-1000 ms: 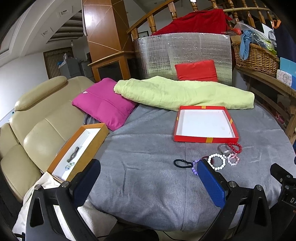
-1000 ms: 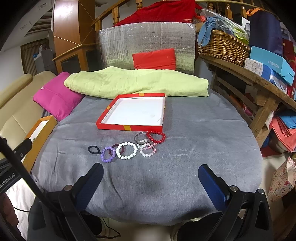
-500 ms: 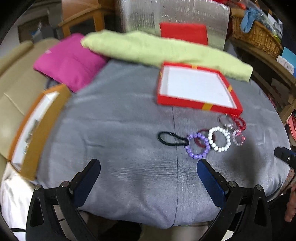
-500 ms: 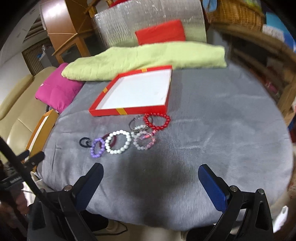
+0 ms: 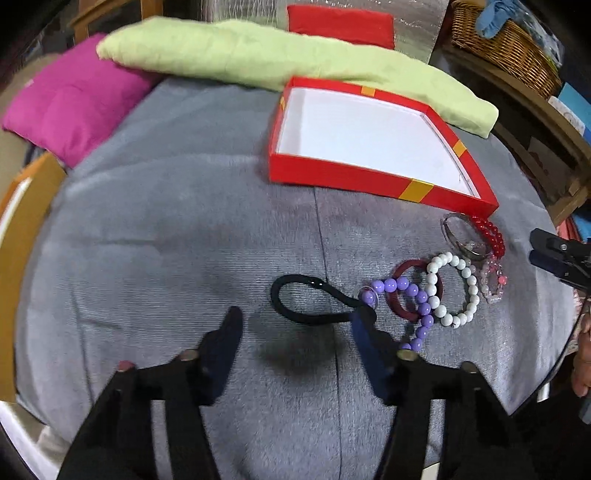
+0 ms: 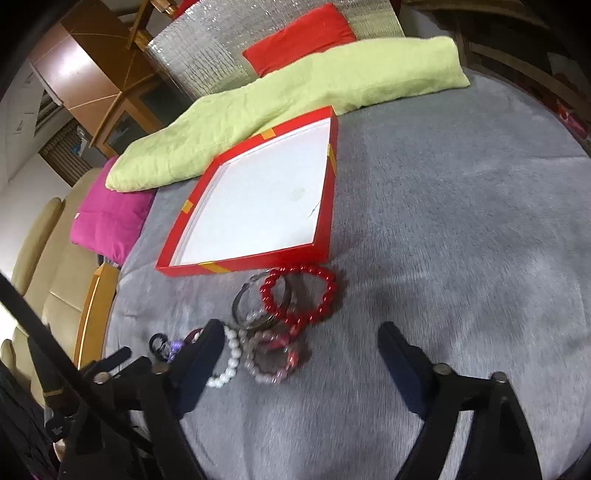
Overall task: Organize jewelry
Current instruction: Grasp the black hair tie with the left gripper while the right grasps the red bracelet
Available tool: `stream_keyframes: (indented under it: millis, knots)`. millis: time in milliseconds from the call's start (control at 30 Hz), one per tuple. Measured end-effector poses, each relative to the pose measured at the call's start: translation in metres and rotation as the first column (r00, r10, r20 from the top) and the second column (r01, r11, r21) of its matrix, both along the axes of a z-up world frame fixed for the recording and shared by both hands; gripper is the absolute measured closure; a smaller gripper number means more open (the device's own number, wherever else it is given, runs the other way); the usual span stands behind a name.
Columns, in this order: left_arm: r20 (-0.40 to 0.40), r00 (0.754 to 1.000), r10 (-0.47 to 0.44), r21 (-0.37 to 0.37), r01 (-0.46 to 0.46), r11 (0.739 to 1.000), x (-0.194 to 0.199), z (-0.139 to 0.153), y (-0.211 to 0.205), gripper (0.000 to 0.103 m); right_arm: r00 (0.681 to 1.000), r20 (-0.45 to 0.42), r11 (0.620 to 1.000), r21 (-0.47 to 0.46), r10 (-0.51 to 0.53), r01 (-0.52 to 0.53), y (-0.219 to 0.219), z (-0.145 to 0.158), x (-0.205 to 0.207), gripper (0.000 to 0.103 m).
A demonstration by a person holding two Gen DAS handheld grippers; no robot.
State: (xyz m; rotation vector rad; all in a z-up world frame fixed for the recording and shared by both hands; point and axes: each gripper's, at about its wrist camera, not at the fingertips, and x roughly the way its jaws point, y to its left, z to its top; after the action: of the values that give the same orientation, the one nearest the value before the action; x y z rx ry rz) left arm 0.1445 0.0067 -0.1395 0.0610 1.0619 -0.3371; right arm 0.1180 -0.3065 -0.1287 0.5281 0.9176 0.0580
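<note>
A red tray with a white floor (image 5: 436,190) (image 6: 177,267) lies on the grey cloth. In front of it lie several bracelets. In the left wrist view: a black band (image 5: 295,301), purple beads (image 5: 415,299), a dark red ring (image 5: 400,271), white beads (image 5: 467,280), pink beads (image 5: 493,284), a metal bangle (image 5: 456,236), red beads (image 5: 491,232). My left gripper (image 5: 297,319) is open, low over the black band. My right gripper (image 6: 301,334) is open, just before the red beads (image 6: 325,291), pink beads (image 6: 273,363) and white beads (image 6: 229,365).
A green folded blanket (image 5: 258,59), a pink cushion (image 5: 70,99) and a red cushion (image 5: 340,24) lie at the cloth's far side. An orange-rimmed box (image 5: 22,229) stands at the left edge. A wicker basket (image 5: 506,48) sits on a shelf at right.
Both grippers have moved forward and down toward the bracelets. The left gripper's jaws have narrowed around the black band. The right gripper has tilted and come close to the red and pink beads.
</note>
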Motion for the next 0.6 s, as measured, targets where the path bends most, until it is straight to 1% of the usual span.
stream_keyframes:
  millis: [67, 100, 133, 167, 233, 267, 300, 367, 400, 433, 467, 500, 567, 600]
  knots:
    - [-0.013, 1.000, -0.008, -0.011, 0.008, 1.000, 0.006, -0.002, -0.002, 0.050, 1.000, -0.009, 1.000, 0.000, 0.003, -0.003, -0.002, -0.004, 0.006, 0.027]
    - [-0.011, 1.000, -0.011, -0.007, 0.011, 1.000, 0.008, -0.002, -0.003, 0.056, 1.000, -0.012, 1.000, -0.007, 0.004, -0.004, -0.002, -0.005, 0.010, 0.029]
    - [-0.011, 1.000, -0.017, -0.006, 0.017, 1.000, 0.011, -0.003, -0.005, 0.062, 1.000, -0.012, 1.000, -0.011, 0.005, -0.005, -0.003, -0.007, 0.013, 0.032]
    - [-0.014, 1.000, -0.022, -0.010, 0.021, 1.000, 0.013, -0.004, -0.007, 0.065, 1.000, -0.013, 1.000, -0.013, 0.003, -0.004, -0.004, -0.008, 0.015, 0.034]
    - [-0.020, 0.999, -0.025, -0.024, 0.025, 0.999, 0.018, -0.005, -0.009, 0.071, 1.000, -0.018, 1.000, -0.019, 0.002, -0.002, -0.004, -0.010, 0.021, 0.042]
    - [-0.022, 0.999, -0.030, -0.032, 0.030, 0.999, 0.020, -0.006, -0.011, 0.074, 1.000, -0.023, 1.000, -0.024, 0.001, -0.001, -0.005, -0.012, 0.022, 0.043]
    - [-0.027, 0.999, -0.035, -0.038, 0.034, 0.999, 0.022, -0.007, -0.013, 0.080, 0.999, -0.033, 1.000, -0.031, -0.002, 0.001, -0.004, -0.014, 0.026, 0.044]
    - [-0.028, 0.999, -0.044, -0.047, 0.043, 0.998, 0.024, -0.008, -0.016, 0.084, 0.999, -0.046, 0.999, -0.050, -0.004, 0.002, -0.003, -0.018, 0.030, 0.047]
    - [-0.027, 0.999, -0.046, -0.051, 0.045, 0.998, 0.025, -0.008, -0.017, 0.088, 0.998, -0.057, 0.997, -0.072, -0.005, 0.001, -0.001, -0.020, 0.032, 0.051]
    - [-0.027, 0.999, -0.047, -0.051, 0.046, 0.998, 0.026, -0.009, -0.018, 0.092, 0.998, -0.069, 0.994, -0.106, -0.006, -0.001, 0.001, -0.023, 0.034, 0.059]
    - [-0.023, 0.999, -0.049, -0.054, 0.048, 0.997, 0.027, -0.009, -0.020, 0.093, 0.997, -0.071, 0.990, -0.143, -0.006, -0.004, 0.003, -0.024, 0.036, 0.063]
    - [-0.018, 0.999, -0.050, -0.056, 0.049, 0.997, 0.028, -0.010, -0.020, 0.094, 0.997, -0.073, 0.984, -0.179, -0.006, -0.007, 0.005, -0.024, 0.037, 0.069]
    - [-0.006, 0.999, -0.053, -0.051, 0.053, 0.997, 0.030, -0.011, -0.024, 0.095, 0.998, -0.062, 0.978, -0.206, 0.010, -0.023, 0.009, -0.022, 0.037, 0.076]
    - [0.004, 0.998, -0.062, -0.051, 0.062, 0.997, 0.030, -0.010, -0.028, 0.096, 0.998, -0.057, 0.976, -0.213, 0.026, -0.038, 0.012, -0.022, 0.037, 0.085]
